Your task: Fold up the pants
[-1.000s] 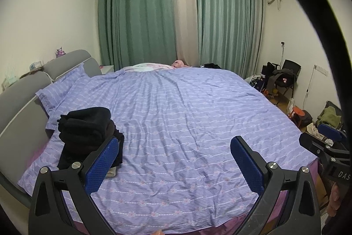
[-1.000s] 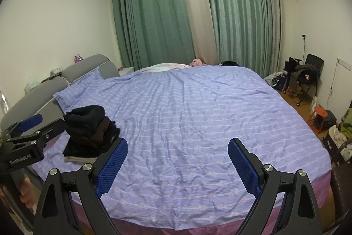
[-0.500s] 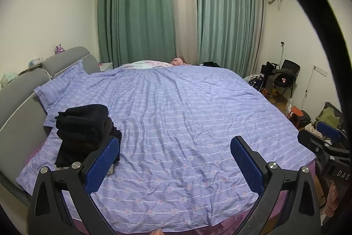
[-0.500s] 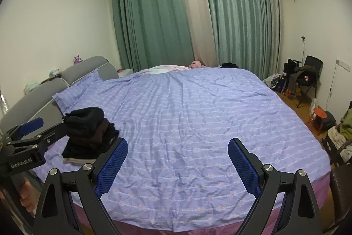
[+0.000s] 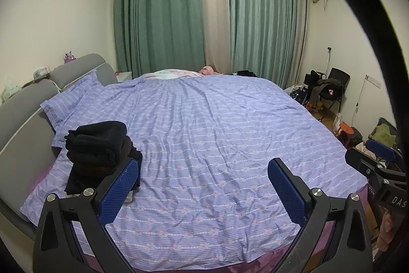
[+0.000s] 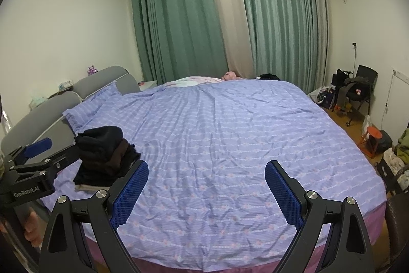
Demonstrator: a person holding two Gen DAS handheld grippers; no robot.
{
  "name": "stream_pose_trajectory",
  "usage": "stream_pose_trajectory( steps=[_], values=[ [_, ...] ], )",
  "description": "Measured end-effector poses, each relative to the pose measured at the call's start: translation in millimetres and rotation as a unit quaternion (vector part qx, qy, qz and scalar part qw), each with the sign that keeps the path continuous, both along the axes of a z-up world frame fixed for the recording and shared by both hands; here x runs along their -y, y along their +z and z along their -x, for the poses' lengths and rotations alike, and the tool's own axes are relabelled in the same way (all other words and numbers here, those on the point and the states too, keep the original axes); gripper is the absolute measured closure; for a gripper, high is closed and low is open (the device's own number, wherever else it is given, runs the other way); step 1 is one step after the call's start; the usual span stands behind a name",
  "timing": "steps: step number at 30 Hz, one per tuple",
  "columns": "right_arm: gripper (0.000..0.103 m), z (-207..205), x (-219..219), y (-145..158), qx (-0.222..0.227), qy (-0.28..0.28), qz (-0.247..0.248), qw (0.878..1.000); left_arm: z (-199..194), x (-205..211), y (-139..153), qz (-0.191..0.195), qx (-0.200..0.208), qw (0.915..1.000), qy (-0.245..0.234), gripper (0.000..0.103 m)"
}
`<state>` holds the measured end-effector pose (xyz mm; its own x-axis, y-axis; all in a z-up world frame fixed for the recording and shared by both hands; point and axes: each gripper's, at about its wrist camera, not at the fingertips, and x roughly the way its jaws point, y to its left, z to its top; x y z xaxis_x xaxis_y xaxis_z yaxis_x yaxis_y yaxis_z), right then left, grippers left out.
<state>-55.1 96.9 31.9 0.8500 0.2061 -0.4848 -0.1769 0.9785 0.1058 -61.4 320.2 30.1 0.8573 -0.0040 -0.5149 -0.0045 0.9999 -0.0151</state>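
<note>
A stack of folded dark pants [image 5: 98, 150] lies on the left side of the bed's purple striped cover [image 5: 217, 134], near the headboard; it also shows in the right wrist view [image 6: 104, 155]. My left gripper [image 5: 203, 170] is open and empty, held above the bed's near edge, its left finger in front of the stack. My right gripper [image 6: 206, 173] is open and empty, to the right of the stack. Each gripper shows at the edge of the other's view.
A grey headboard [image 5: 28, 104] runs along the left. Green curtains [image 5: 163, 12] hang behind the bed. A chair with clothes [image 6: 358, 91], an orange stool [image 6: 372, 137] and clutter stand on the floor at the right.
Both grippers have drifted slightly, so the view shifts a little. The pants stack has not moved. Both grippers stay open.
</note>
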Motion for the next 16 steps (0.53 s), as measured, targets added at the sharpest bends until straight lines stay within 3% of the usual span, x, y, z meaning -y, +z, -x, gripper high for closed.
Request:
stream_pose_trajectory(
  steps=[16],
  values=[
    [0.010,-4.2,-2.3,-0.5,-0.001,0.002,0.001,1.000,-2.5,4.8,0.3,-0.007,-0.007,0.9999,0.011,0.000]
  ],
)
